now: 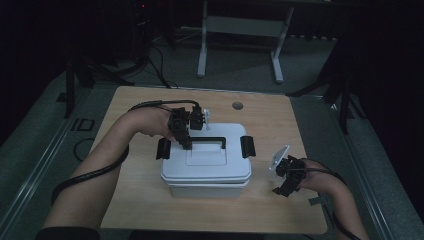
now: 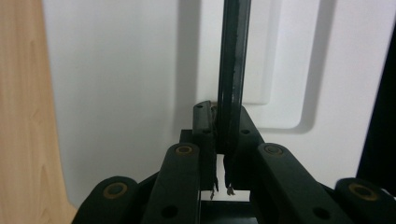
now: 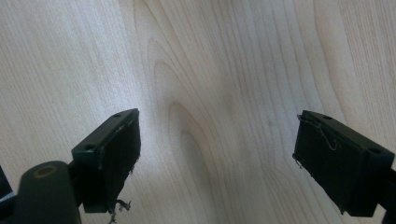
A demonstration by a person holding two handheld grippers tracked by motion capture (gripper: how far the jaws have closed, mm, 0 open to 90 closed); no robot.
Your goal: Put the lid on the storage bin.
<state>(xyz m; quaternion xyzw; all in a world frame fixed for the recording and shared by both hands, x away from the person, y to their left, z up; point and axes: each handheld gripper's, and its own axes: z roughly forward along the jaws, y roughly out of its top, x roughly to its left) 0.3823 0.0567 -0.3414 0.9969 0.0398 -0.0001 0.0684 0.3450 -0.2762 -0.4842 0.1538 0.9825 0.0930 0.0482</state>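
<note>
- Clamping the left gripper (image 2: pixel 222 186) on the handle (image 1: pixel 207 140) of the box (image 1: pixel 206 172), we are keeping the pull straight.
- We are keeping the right gripper (image 3: pixel 217 163), jaws apart, over the table (image 3: pixel 210 70).

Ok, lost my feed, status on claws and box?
Left claw shut on black handle of white box. Right claw open over bare table. Nothing in the way.

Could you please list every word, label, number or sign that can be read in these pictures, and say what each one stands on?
"ID": pale marking on the grey floor left of the wooden table in the high view; faint, so the reading is unsure.
No other text: the white box, its black handle, the left gripper shut on that handle and the open right gripper carry no readable lettering.
</note>
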